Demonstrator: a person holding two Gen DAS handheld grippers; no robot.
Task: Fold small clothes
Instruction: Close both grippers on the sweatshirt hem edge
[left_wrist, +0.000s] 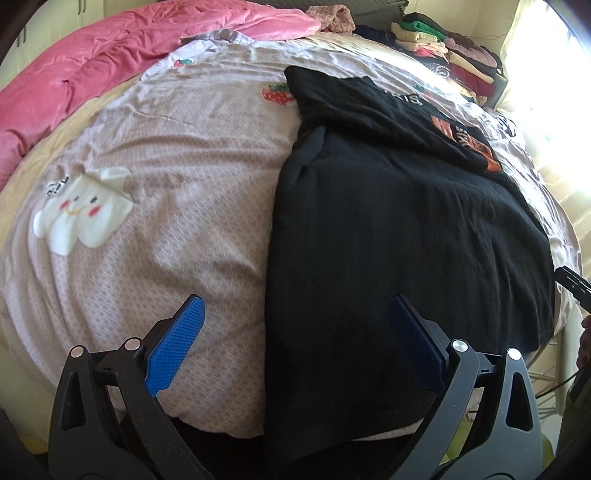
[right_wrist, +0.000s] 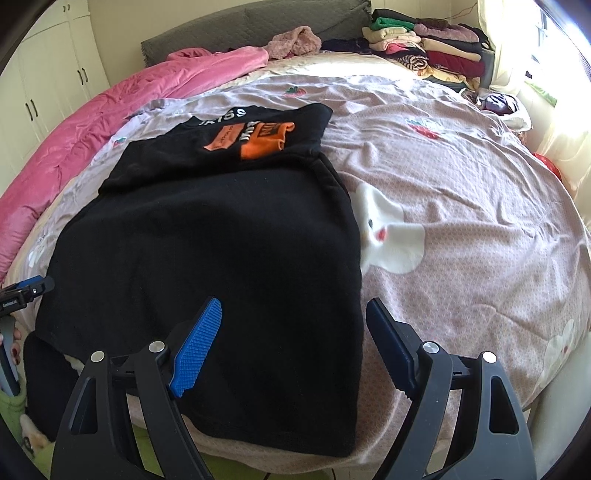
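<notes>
I see the black garment (right_wrist: 207, 258) flat on the bed (right_wrist: 461, 221), hem hanging over the near edge. Left gripper (left_wrist: 295, 343) fingers spread over its left edge, gripping nothing; right gripper (right_wrist: 293, 343) fingers spread over its right edge, gripping nothing.

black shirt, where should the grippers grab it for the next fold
Probably the black shirt by its near hem corners, which hang over the bed edge. Come in from the near side, left gripper and right gripper each at a corner, jaws open.
</notes>
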